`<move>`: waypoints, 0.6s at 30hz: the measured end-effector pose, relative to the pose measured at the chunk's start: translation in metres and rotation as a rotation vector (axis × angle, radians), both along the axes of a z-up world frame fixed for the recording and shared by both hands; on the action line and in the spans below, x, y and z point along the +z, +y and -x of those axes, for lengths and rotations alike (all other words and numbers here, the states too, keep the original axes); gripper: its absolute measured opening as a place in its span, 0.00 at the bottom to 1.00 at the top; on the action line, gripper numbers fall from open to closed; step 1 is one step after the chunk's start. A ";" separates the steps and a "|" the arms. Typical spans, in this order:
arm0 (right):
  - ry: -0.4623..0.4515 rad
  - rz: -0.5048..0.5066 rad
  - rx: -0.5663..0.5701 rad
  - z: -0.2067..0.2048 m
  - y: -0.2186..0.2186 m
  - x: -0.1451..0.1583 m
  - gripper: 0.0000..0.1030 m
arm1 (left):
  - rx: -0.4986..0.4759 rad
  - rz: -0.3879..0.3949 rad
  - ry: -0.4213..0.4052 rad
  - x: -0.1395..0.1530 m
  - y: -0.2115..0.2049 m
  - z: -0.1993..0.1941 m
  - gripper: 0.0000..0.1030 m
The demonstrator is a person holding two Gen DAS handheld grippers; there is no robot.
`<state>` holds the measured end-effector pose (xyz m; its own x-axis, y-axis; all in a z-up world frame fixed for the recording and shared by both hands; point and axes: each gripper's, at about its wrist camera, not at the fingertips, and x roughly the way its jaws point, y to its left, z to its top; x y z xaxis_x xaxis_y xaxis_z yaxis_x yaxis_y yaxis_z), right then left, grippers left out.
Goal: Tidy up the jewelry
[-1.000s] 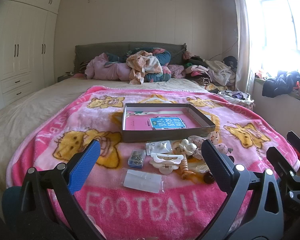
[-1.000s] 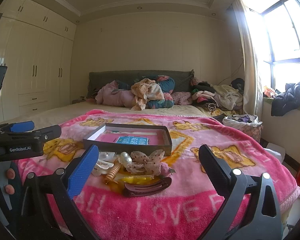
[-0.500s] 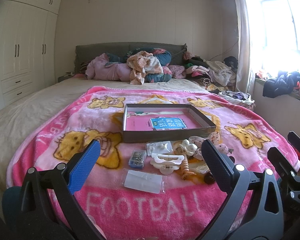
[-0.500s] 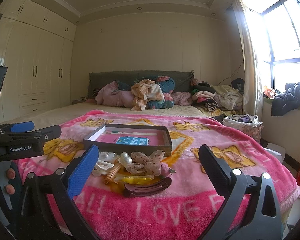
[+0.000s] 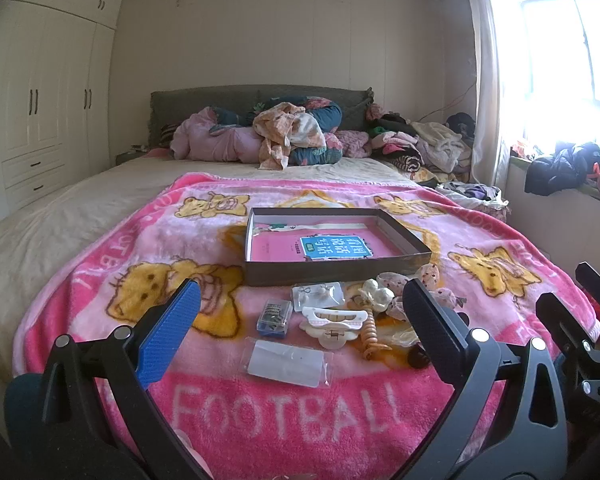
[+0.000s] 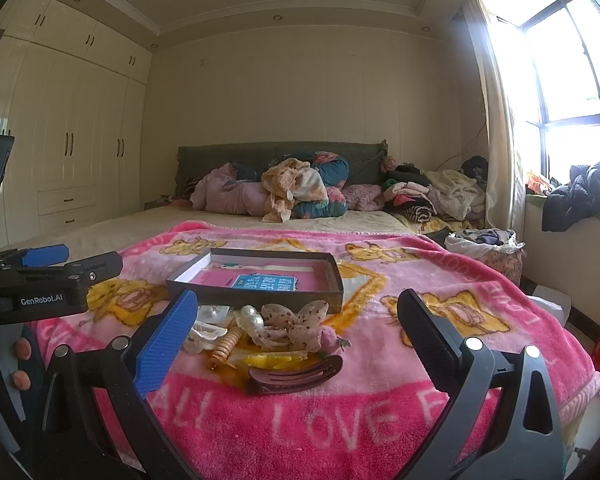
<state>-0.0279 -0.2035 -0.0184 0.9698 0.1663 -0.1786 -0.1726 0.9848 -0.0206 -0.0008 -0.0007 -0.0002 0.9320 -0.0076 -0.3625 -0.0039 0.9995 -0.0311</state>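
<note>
A shallow brown box (image 5: 340, 270) (image 6: 256, 290) with a pink and blue card inside lies on the pink blanket. In front of it sits a pile of hair pieces: a white claw clip (image 5: 332, 320), a clear plastic bag (image 5: 286, 362), a small clear case (image 5: 275, 318), an orange spiral tie (image 5: 370, 334) (image 6: 225, 346), a dotted fabric bow (image 6: 294, 322) and a dark brown claw clip (image 6: 296, 374). My left gripper (image 5: 300, 320) hangs open above the near side of the pile. My right gripper (image 6: 296, 328) is open too, holding nothing, just short of the brown clip.
The pink blanket (image 5: 284, 412) covers the foot of a bed. Piled clothes and bedding (image 5: 296, 136) lie at the headboard. White wardrobes (image 5: 40, 112) line the left wall. A window (image 6: 572, 72) and a ledge with dark clothes are on the right.
</note>
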 end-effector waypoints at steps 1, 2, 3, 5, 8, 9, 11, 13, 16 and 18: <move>0.000 0.000 -0.001 0.000 0.000 0.000 0.94 | 0.000 0.000 -0.001 0.000 0.001 0.000 0.90; 0.000 0.000 -0.001 0.000 0.001 0.001 0.94 | 0.000 0.002 0.000 0.000 0.001 0.000 0.90; 0.000 0.000 0.000 0.000 0.000 0.000 0.94 | -0.001 0.004 0.000 0.000 0.001 0.000 0.90; -0.001 0.000 -0.001 0.000 0.001 0.000 0.94 | 0.001 0.002 -0.001 0.000 0.000 0.000 0.90; 0.001 -0.001 -0.001 0.000 -0.001 0.000 0.94 | 0.000 0.002 -0.001 0.000 0.000 0.000 0.90; 0.002 -0.002 0.000 0.000 0.001 0.001 0.94 | 0.000 0.001 -0.001 0.000 0.000 0.000 0.90; 0.000 0.000 0.000 0.000 -0.001 0.000 0.94 | 0.000 0.001 -0.001 0.000 0.000 0.000 0.90; 0.005 0.002 0.006 -0.002 0.002 0.000 0.94 | 0.000 0.002 0.001 0.000 0.001 0.000 0.90; 0.008 0.003 0.010 -0.003 0.006 0.003 0.94 | 0.006 0.004 0.002 0.004 -0.006 0.000 0.90; 0.014 0.005 0.020 -0.006 0.007 0.002 0.94 | 0.013 0.009 0.008 0.003 -0.003 -0.004 0.90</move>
<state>-0.0223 -0.1965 -0.0160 0.9636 0.1850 -0.1928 -0.1930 0.9809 -0.0233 0.0033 -0.0033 0.0026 0.9290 0.0015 -0.3702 -0.0175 0.9991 -0.0398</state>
